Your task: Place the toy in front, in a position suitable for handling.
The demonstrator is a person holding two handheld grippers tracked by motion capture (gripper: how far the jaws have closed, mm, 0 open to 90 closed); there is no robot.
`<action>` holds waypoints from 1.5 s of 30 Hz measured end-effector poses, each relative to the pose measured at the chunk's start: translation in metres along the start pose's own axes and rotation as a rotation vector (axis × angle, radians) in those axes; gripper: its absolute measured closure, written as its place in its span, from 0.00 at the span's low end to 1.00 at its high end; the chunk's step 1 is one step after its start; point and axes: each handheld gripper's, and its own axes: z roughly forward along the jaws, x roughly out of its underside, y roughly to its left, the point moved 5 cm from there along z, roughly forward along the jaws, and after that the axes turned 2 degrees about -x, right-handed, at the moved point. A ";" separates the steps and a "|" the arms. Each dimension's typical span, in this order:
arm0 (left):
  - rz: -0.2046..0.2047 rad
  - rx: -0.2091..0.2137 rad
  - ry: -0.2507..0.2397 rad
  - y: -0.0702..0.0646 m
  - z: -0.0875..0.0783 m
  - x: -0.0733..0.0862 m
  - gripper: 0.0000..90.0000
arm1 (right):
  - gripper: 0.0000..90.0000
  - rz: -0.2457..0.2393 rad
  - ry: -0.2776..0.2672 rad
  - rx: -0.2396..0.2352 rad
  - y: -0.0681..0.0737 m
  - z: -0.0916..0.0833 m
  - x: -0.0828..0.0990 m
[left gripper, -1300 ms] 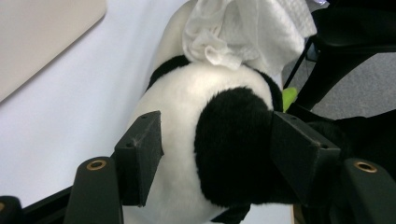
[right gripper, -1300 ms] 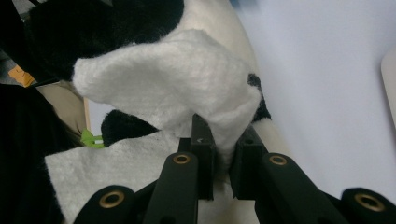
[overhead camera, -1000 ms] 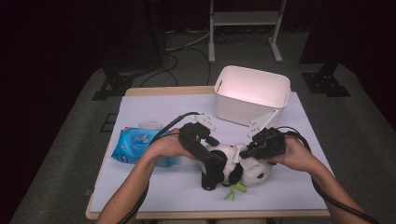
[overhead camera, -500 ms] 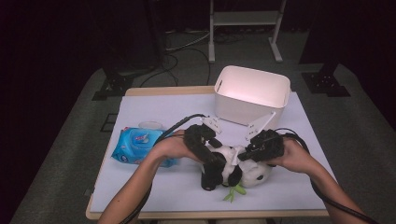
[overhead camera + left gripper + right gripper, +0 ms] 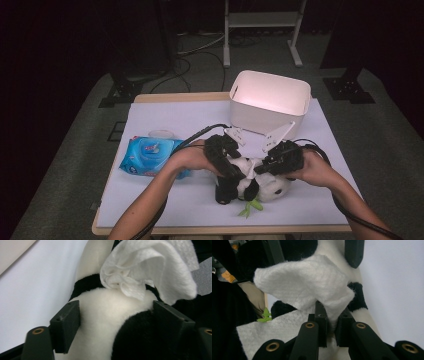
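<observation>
Here, low in the centre of the high view, a plush panda [image 5: 250, 185] is seen lying on the white table [image 5: 170, 120]. It is straddled by the left gripper [image 5: 116, 322], whose jaws have just been opening — pads apart, beside the fur. A white wipe [image 5: 304, 287] is pinched between the right gripper [image 5: 331, 325] jaws — against the panda.

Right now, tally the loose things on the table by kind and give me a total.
Stuffed panda: 1
White wipe: 1
Blue wipes pack: 1
White bin: 1
Total: 4
</observation>
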 end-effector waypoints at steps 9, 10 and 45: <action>0.050 -0.003 -0.020 -0.001 0.009 -0.003 0.40 | 0.90 0.006 -0.003 -0.002 -0.001 -0.002 0.003; 0.053 -0.006 -0.024 -0.002 0.008 -0.003 0.44 | 0.90 0.004 -0.008 0.001 -0.002 -0.002 0.003; 0.194 -0.128 -0.124 0.010 0.010 -0.013 0.53 | 0.90 0.018 0.029 0.066 -0.040 -0.016 -0.009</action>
